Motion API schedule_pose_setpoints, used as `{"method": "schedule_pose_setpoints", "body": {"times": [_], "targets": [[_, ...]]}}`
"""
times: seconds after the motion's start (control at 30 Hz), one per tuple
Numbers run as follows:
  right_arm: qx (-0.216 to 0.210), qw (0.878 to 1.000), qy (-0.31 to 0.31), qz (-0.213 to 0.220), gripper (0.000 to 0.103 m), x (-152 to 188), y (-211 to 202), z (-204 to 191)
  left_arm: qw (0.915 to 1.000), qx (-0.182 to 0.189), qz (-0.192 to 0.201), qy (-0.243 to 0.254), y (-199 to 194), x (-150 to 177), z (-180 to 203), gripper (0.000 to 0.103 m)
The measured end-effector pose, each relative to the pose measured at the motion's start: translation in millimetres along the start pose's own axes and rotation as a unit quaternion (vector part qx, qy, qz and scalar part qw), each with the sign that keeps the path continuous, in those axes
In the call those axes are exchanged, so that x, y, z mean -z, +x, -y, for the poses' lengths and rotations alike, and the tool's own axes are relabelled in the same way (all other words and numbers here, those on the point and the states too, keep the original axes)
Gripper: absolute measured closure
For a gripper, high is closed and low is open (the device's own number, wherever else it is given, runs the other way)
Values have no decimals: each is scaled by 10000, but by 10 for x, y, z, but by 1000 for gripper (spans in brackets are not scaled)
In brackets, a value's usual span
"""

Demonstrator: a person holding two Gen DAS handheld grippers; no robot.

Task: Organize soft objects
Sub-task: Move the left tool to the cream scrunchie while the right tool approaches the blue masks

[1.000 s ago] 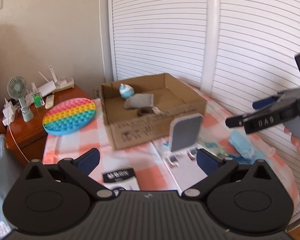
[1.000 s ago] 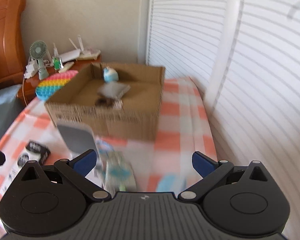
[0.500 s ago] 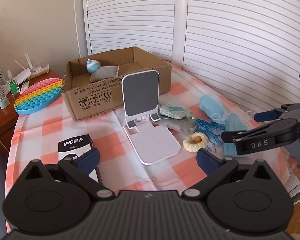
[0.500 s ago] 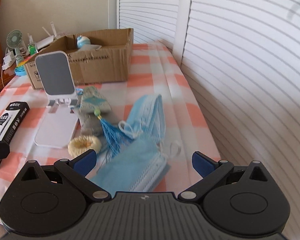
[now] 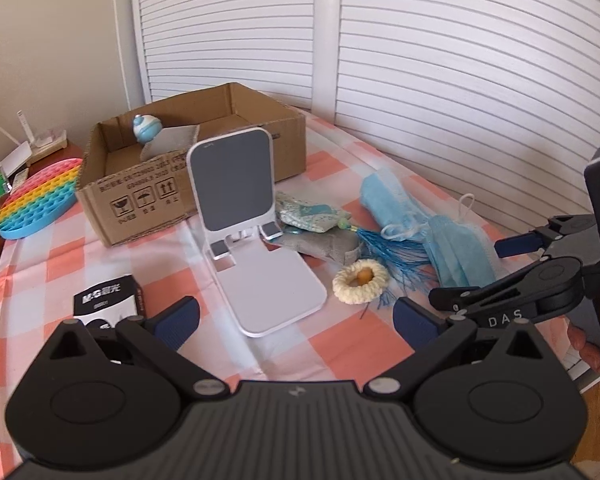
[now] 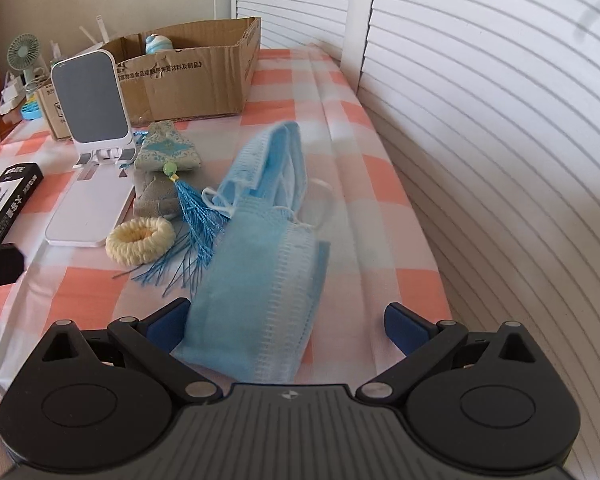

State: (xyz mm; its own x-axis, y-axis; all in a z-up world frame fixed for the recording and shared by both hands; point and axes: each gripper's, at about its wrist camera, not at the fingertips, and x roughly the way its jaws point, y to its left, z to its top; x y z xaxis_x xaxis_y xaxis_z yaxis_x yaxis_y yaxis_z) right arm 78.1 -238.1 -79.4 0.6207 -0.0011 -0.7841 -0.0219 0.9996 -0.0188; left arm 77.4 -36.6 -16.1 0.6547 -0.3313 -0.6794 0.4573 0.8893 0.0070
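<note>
"DAS" on R gripper (image 5: pixel 500 276) arm

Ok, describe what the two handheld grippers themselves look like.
Both are matte black plastic. The left gripper has a ribbed body, two round discs, silver pivot screws and dark blue ribbed fingers. The right gripper is built the same; seen from the left wrist camera, its arm carries white "DAS" lettering. No cables or sleeves show.

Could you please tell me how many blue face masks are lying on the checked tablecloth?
2 that I can separate. One face mask lies flat between the open right tongs; a second folded mask rests just beyond it, toward the cardboard box. Each may be a stack, so more could be hidden.
</note>
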Motion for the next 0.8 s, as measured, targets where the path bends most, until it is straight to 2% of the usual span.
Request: {"method": "schedule_pose_setpoints", "body": {"times": [0.23, 0.47, 0.57, 0.63, 0.7, 0.8], "targets": [[-272, 9993, -183, 172, 0, 80, -36, 60, 9995, 129, -78, 283, 133, -51, 136, 1], [-443, 9978, -368, 321, 0, 147, -91, 104, 9974, 506, -112, 499, 299, -130, 249, 1], [-520, 9969, -433, 399, 0, 183, -116, 126, 9956, 699, -167, 606, 391, -184, 295, 7], [-575, 9963, -460, 445, 0, 199, -129, 136, 9946, 773, -217, 663, 455, -215, 317, 19], [-634, 9956, -507, 477, 0, 213, -150, 130, 9937, 856, -315, 652, 535, -250, 321, 28], [-758, 9945, -502, 521, 0, 209, -173, 125, 9933, 840, -418, 677, 634, -283, 324, 28]]}}
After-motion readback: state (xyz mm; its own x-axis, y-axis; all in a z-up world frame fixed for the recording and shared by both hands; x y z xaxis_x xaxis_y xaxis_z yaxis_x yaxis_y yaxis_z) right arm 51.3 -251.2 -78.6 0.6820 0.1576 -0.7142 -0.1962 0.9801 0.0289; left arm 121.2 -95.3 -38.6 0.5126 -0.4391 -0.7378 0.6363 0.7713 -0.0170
